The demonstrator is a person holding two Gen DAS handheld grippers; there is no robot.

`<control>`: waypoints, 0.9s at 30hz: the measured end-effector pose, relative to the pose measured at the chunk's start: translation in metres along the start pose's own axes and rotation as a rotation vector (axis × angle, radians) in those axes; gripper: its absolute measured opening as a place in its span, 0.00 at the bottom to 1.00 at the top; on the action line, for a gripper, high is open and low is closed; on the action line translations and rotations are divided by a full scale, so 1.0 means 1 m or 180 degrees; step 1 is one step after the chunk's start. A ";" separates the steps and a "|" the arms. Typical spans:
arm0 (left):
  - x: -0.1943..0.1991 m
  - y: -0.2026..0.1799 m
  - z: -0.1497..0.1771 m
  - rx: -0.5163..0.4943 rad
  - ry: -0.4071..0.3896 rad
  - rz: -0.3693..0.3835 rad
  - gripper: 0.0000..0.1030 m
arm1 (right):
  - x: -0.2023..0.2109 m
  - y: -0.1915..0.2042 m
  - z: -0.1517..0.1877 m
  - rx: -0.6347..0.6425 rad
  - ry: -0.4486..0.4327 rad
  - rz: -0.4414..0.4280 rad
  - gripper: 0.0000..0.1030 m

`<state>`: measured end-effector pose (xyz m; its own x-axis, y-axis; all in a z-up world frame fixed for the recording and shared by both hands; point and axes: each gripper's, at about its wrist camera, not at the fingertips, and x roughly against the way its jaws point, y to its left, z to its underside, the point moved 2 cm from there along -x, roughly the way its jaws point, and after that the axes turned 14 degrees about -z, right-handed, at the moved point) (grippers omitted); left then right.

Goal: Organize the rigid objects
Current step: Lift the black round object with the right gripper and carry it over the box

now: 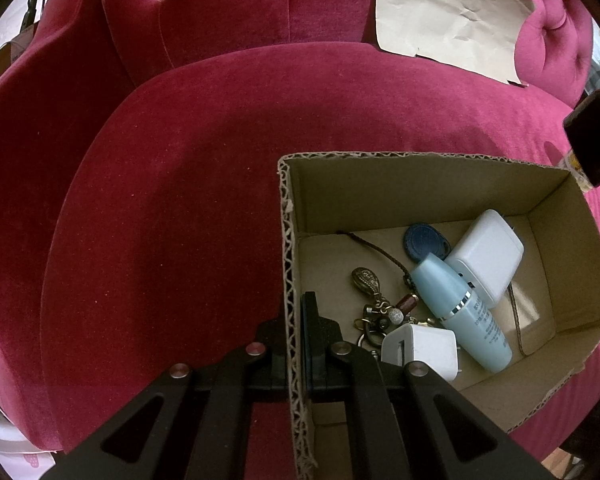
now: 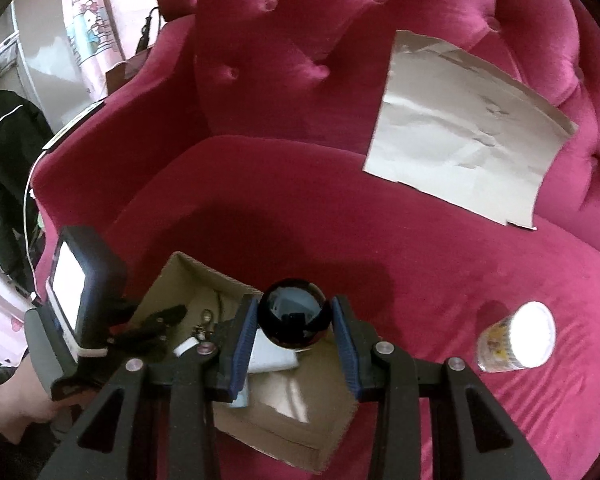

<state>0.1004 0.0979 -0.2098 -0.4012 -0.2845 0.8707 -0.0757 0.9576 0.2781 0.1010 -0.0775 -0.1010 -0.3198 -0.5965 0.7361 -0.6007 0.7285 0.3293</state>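
Note:
A cardboard box (image 1: 420,184) sits on a red velvet sofa seat. It holds a light blue tube (image 1: 460,308), two white chargers (image 1: 486,258), a blue key fob (image 1: 424,240) and a brass keychain (image 1: 370,284). My left gripper (image 1: 296,320) is shut on the box's left wall (image 1: 290,280). My right gripper (image 2: 294,320) is shut on a glossy black ball (image 2: 294,314) and holds it above the box (image 2: 284,408). The other gripper with its bright screen (image 2: 66,284) shows at the box's left in the right wrist view.
A creased sheet of cardboard (image 2: 468,132) leans against the sofa back on the right. A small white-capped bottle (image 2: 516,338) lies on the seat to the right of the box. Clothes and clutter lie beyond the sofa's left arm.

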 end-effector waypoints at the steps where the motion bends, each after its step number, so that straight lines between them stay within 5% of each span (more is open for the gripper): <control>1: 0.000 0.000 0.000 0.0000 0.0000 0.0002 0.03 | -0.003 0.003 0.001 0.0019 0.0005 -0.0019 0.39; 27: 0.001 0.001 0.000 0.0005 -0.0003 0.0016 0.03 | -0.056 0.040 0.023 0.0192 -0.0004 -0.0412 0.39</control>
<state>0.1000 0.0989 -0.2090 -0.4023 -0.2796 0.8717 -0.0751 0.9591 0.2730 0.0785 -0.0227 -0.1424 -0.2376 -0.6848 0.6890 -0.6801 0.6237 0.3853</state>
